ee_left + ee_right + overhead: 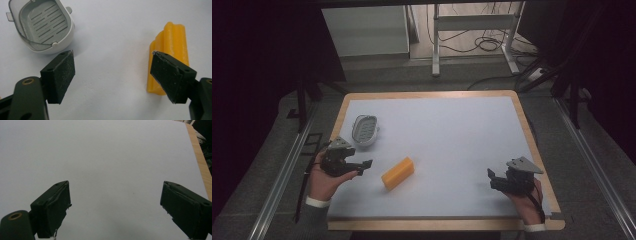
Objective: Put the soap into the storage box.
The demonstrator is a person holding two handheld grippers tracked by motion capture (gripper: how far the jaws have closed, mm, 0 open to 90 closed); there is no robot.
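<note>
A yellow ridged bar of soap [397, 173] lies on the white mat, left of centre. A grey-and-white slotted soap dish [364, 129] sits upright behind it to the left. My left gripper [364, 167] is held at the mat's left edge, open, its tips a short way left of the soap. In the left gripper view the soap [169, 50] lies behind the right jaw and the dish [42, 25] is at the upper left, nothing between the jaws. My right gripper [492, 178] is open near the front right, over bare mat [112, 157].
The white mat [447, 135] covers a wooden table [539, 150] whose rim shows at the right and front. A metal frame and cables [482, 42] stand on the floor beyond the far edge. Rails run along both sides.
</note>
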